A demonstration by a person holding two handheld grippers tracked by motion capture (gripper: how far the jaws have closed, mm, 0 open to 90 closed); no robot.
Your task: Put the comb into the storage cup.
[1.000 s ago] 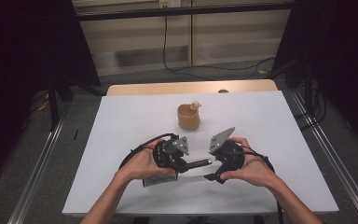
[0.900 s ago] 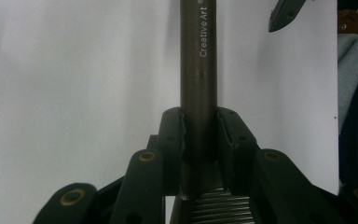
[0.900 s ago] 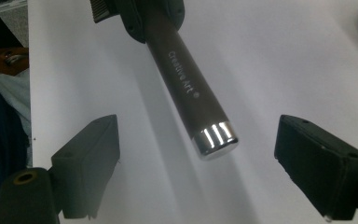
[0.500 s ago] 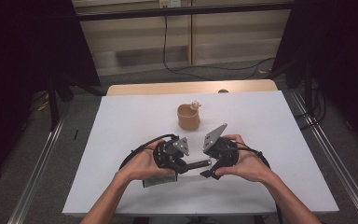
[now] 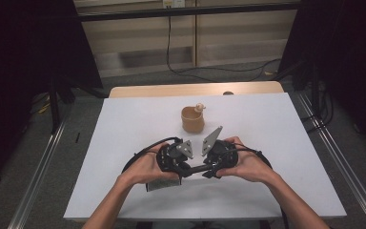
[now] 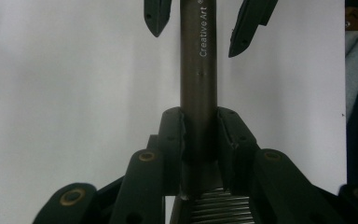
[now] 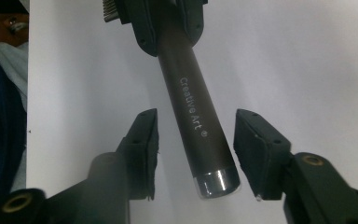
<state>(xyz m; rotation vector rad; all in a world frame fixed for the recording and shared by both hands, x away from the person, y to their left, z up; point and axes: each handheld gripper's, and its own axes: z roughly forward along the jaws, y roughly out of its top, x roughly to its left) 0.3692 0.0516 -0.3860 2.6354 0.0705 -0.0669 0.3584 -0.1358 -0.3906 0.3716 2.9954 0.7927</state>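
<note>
While the dark brown cylindrical pen-like tube (image 6: 199,74) is clamped by the left gripper (image 6: 199,135) near the table's front edge, the wide-open right gripper (image 7: 196,154) brackets its silver-capped end, ungrasped.

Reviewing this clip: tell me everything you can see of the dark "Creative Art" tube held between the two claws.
The tube is a slim, dark brown cylinder, matte, printed "Creative Art" in pale letters, with a shiny silver cap at one end. The left claw is clamped on it near a ribbed metal part at its other end. Its capped end lies between the jaws of the right claw, which stand apart without touching it. It is held low over the white table, roughly level.
</note>
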